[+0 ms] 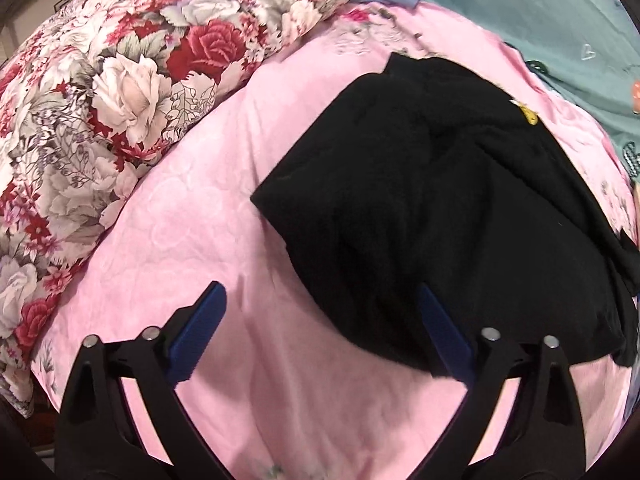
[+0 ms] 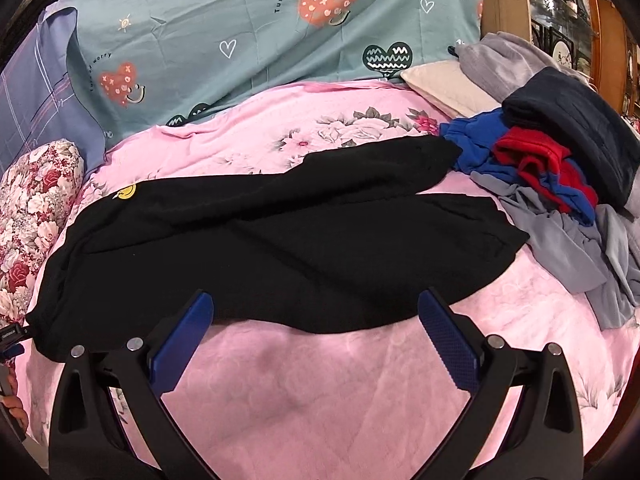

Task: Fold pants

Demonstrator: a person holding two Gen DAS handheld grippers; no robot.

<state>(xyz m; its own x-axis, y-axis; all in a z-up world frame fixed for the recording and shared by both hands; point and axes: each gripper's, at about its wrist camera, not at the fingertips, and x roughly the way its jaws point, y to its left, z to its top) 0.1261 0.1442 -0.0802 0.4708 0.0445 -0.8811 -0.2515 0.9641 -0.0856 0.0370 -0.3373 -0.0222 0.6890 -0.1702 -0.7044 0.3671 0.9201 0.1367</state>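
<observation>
The pants (image 2: 280,240) lie spread lengthwise across the pink bed (image 2: 320,400), black, legs running toward the clothes pile (image 2: 560,168) on the far side, the waist end with its small yellow badge (image 2: 127,191) near the floral quilt (image 1: 100,100). They look already doubled leg over leg, though the upper leg sits a little askew, so I judge the step in hand to be reaching for the near edge to make the next fold. My left gripper (image 1: 320,308) tilts steeply down over the waist end, its jaws wide apart and nothing between the pads; one pad sits right at the edge of the cloth, and I cannot tell whether it touches. My right gripper (image 2: 316,320) points down at a gentler slant over the middle of the near edge, jaws also apart and empty, the cloth just beyond the tips. Next I would need to bring both pairs of jaws down onto the hem, pinch all layers together, and lift evenly so the fold stays square.
</observation>
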